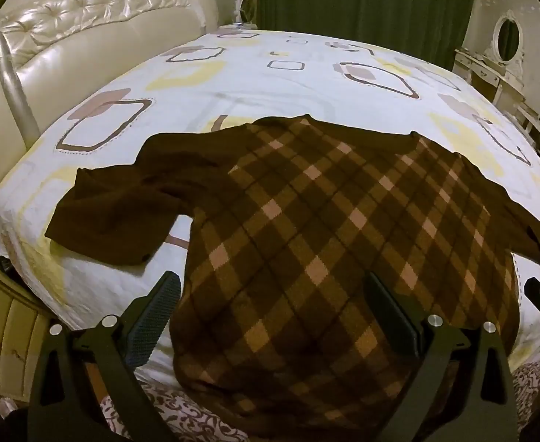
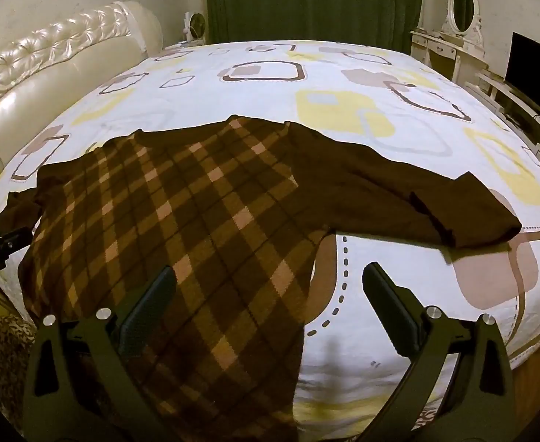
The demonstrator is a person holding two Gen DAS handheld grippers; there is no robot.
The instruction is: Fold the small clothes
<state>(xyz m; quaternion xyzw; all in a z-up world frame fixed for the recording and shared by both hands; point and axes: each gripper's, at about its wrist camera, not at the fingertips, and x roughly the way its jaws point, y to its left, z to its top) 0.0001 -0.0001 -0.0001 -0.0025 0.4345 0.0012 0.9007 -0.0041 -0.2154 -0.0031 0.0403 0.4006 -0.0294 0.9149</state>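
Both your left gripper (image 1: 268,307) and right gripper (image 2: 268,300) hover with jaws spread above the flat sweater (image 1: 325,228); pinching bedsheet (image 2: 399,294) too could drag it.

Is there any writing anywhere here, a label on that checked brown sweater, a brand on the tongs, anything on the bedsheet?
None can be read in either view.
Argyle sweater: no tag or lettering shows.
Bedsheet: only printed squares, no words.
Left tongs and right tongs: plain black, no markings visible.
Dark screen by the dressing table: blank.
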